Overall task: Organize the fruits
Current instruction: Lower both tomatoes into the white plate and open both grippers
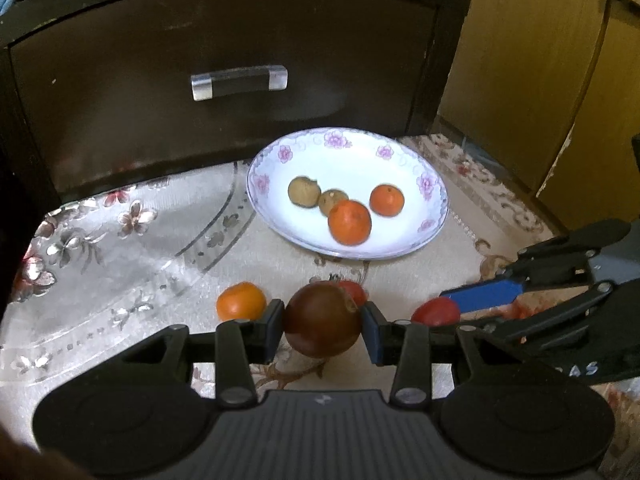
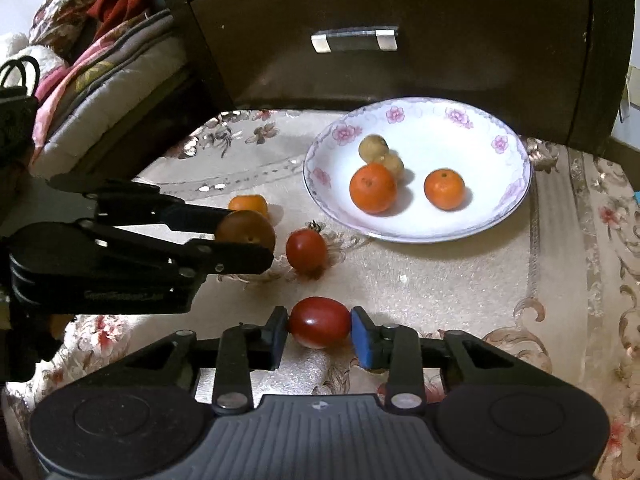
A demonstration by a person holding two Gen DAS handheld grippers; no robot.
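My left gripper [image 1: 323, 322] is shut on a dark brown-red tomato [image 1: 322, 320], held just above the cloth; it also shows in the right wrist view [image 2: 246, 232]. My right gripper [image 2: 319, 326] is shut on a red tomato [image 2: 319, 322], also seen in the left wrist view [image 1: 436, 311]. A white flowered plate [image 1: 400, 152] [image 2: 480, 224] holds two oranges [image 1: 349, 222] [image 1: 386, 200] and two small brown fruits [image 1: 304, 192]. A loose orange [image 1: 241, 301] [image 2: 248, 205] and another red tomato [image 2: 306, 250] [image 1: 354, 292] lie on the cloth.
A dark cabinet with a drawer handle [image 1: 239, 82] [image 2: 355, 41] stands right behind the plate. A wooden cupboard [image 1: 540, 60] is at the right. Bedding and cushions [image 2: 100, 68] lie at the left. The floral tablecloth [image 1: 120, 248] covers the surface.
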